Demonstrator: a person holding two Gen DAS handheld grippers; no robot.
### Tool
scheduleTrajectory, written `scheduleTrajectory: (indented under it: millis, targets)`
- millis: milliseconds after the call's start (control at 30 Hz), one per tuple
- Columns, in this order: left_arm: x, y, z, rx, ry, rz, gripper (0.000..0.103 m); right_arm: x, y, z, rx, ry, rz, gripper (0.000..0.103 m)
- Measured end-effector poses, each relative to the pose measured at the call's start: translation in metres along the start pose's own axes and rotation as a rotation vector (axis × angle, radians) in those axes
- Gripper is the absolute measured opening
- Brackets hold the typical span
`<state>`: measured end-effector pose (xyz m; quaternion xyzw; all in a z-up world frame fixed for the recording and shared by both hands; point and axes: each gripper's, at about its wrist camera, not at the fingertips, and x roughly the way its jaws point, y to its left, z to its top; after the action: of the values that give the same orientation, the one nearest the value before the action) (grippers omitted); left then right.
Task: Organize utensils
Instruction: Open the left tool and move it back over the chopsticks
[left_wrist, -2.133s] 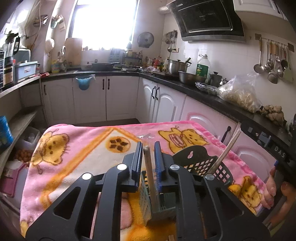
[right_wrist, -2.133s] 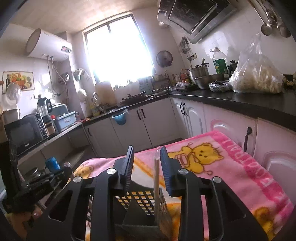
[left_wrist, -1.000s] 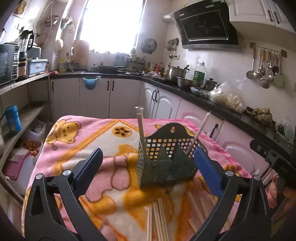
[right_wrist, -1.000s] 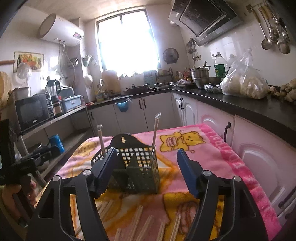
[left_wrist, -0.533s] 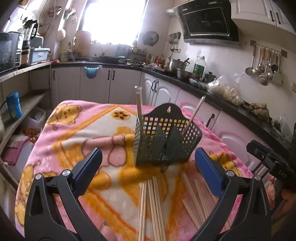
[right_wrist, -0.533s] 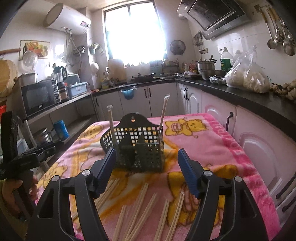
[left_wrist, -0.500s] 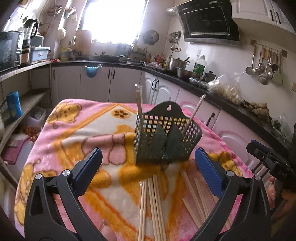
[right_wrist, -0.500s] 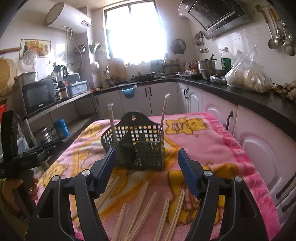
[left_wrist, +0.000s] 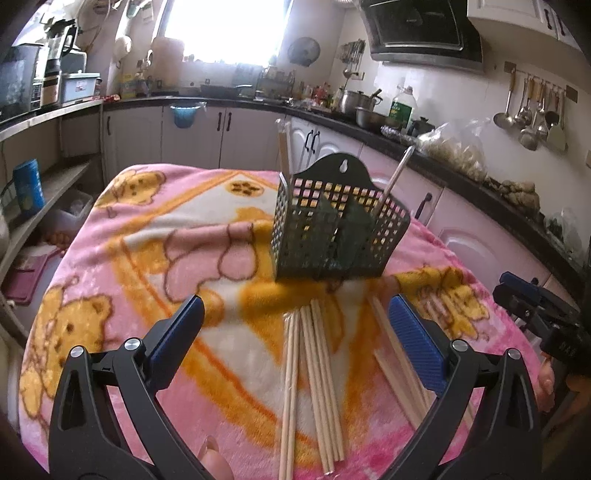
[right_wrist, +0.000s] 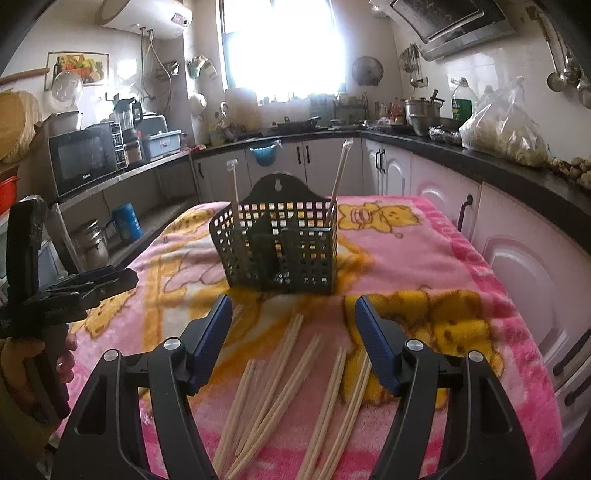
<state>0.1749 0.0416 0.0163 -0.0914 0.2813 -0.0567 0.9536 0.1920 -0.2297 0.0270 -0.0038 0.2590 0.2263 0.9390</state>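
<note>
Fleecy pink blanket carries a perforated black caddy and slim wooden chopsticks; both tongs gape empty.

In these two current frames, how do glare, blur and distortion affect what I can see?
Left wrist view: the window is blown out, counter lines bow from the fisheye, the chopsticks look slightly smeared. Right wrist view: the window glares white and hazes the wall around it; the basket is backlit but its grid stays readable.
</note>
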Motion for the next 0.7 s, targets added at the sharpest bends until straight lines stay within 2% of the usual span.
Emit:
scheduleTrajectory:
  millis: [600, 700]
  targets:
    - [0.029, 0.013, -0.044, 0.006, 0.163, 0.016, 0.091, 0.026, 0.003, -0.033, -0.005, 0.137, 0.029, 0.066]
    - [0.036, 0.015, -0.049, 0.011, 0.192, 0.024, 0.091, 0.033, 0.003, -0.038, -0.003, 0.165, 0.034, 0.063]
